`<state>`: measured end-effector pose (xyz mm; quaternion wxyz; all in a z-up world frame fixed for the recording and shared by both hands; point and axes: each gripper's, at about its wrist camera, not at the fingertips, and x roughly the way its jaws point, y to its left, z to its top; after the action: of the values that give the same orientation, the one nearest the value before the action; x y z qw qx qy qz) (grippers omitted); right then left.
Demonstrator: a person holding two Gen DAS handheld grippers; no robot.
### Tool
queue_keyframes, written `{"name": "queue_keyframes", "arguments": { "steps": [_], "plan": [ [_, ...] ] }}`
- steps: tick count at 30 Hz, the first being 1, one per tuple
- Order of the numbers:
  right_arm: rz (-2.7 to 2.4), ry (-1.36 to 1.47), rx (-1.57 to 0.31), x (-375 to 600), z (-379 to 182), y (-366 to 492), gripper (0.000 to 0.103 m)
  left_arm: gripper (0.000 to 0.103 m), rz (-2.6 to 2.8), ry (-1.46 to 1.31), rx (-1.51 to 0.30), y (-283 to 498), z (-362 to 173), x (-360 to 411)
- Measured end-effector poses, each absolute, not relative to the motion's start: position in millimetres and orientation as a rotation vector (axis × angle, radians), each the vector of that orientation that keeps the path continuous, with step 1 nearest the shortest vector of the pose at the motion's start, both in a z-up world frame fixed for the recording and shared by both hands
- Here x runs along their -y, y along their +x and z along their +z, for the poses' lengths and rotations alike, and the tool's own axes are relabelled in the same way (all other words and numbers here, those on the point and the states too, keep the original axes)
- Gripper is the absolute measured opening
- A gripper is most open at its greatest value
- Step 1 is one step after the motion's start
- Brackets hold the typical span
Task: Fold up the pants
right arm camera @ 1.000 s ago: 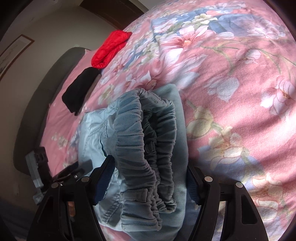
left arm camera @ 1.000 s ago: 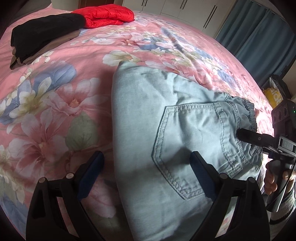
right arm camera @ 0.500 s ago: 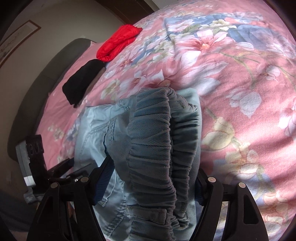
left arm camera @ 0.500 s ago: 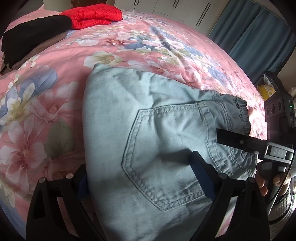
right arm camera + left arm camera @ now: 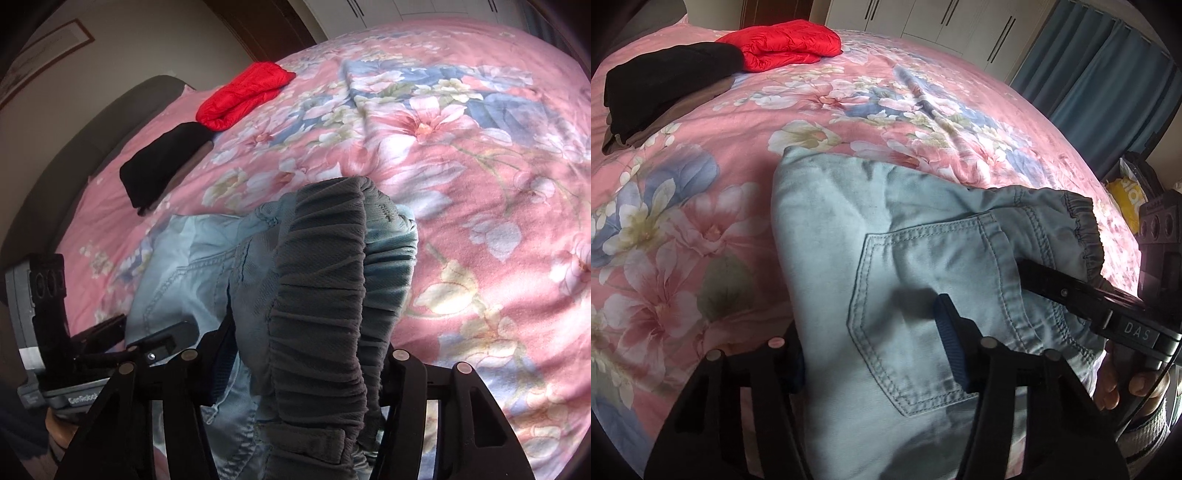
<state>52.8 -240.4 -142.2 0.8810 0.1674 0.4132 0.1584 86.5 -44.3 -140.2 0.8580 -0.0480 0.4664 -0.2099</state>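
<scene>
Light blue denim pants (image 5: 886, 221) lie folded on the pink floral bedspread (image 5: 683, 229), back pocket up. My left gripper (image 5: 871, 332) straddles the near left edge of the fold, jaws closing: one pad lies on the pocket, the other is tucked behind the fabric edge. In the right wrist view my right gripper (image 5: 303, 332) is closing on the gathered elastic waistband (image 5: 321, 258), which bulges up between its pads. One right finger (image 5: 1071, 295) reaches onto the pants from the right, a hand (image 5: 1115, 384) behind it. The left gripper's body (image 5: 48, 314) shows at the left.
A folded red jacket (image 5: 790, 44) and a black garment (image 5: 665, 81) lie at the far end of the bed, near the dark headboard (image 5: 74, 147). Blue curtains (image 5: 1108, 74) and white wardrobe doors (image 5: 923, 18) stand beyond. A yellow bag (image 5: 1126, 199) sits off the bed's right side.
Both pairs of jaws have narrowed onto the pants. The left jaws took in the fold's left edge. The right gripper rolled and lifted slightly with the waistband between its pads.
</scene>
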Motion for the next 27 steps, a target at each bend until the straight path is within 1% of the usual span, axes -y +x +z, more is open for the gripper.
{"name": "queue_keyframes", "arguments": {
  "steps": [6,16,27],
  "plan": [
    [0.339,0.269,-0.768,226,-115,48,0.051,0.054,-0.438,-0.118,-0.943,91,-127,44],
    [0.362,0.197,-0.633,212,-79,78,0.05,0.054,-0.399,-0.093,-0.848,131,-94,40],
    [0.367,0.161,-0.586,206,-73,137,0.05,0.054,-0.353,-0.092,-0.833,197,-98,41]
  ]
}}
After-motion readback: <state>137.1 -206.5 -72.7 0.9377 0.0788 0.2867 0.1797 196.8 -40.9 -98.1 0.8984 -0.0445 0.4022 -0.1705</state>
